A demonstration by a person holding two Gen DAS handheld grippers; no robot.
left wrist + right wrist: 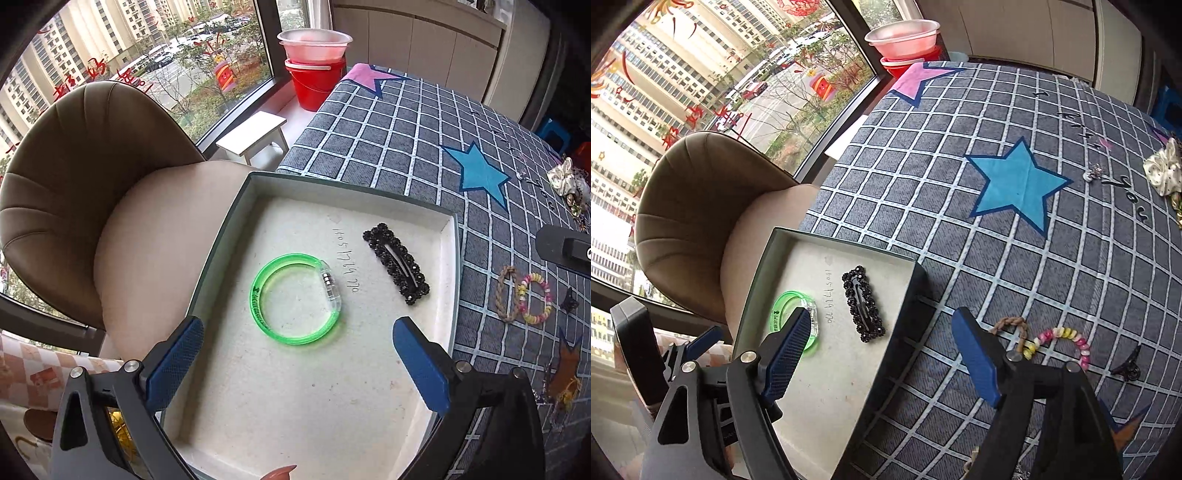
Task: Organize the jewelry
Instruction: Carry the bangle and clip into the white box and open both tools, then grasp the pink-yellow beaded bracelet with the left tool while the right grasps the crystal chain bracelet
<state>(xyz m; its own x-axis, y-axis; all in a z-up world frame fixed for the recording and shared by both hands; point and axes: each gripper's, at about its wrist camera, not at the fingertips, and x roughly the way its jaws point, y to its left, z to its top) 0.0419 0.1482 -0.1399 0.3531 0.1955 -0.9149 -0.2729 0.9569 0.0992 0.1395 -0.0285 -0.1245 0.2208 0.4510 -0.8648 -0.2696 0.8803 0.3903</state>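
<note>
A shallow grey box with a white floor (295,387) (827,387) sits at the table's left edge. In it lie a green bangle (295,299) (790,317) and a black beaded hair clip (397,264) (862,308). My left gripper (295,354) is open and empty, just above the box floor near the bangle. My right gripper (879,350) is open and empty over the box's right rim. On the cloth to the right lie a brown rope ring (506,293) (1010,325), a pink and yellow bead bracelet (535,297) (1063,341) and a small black claw clip (1128,367).
The table has a grey checked cloth with stars (1015,184). A white scrunchie (1163,170) and more small jewelry lie at the far right. A brown chair (92,203) stands left of the table, a white stool (255,136) and red bucket (314,81) by the window.
</note>
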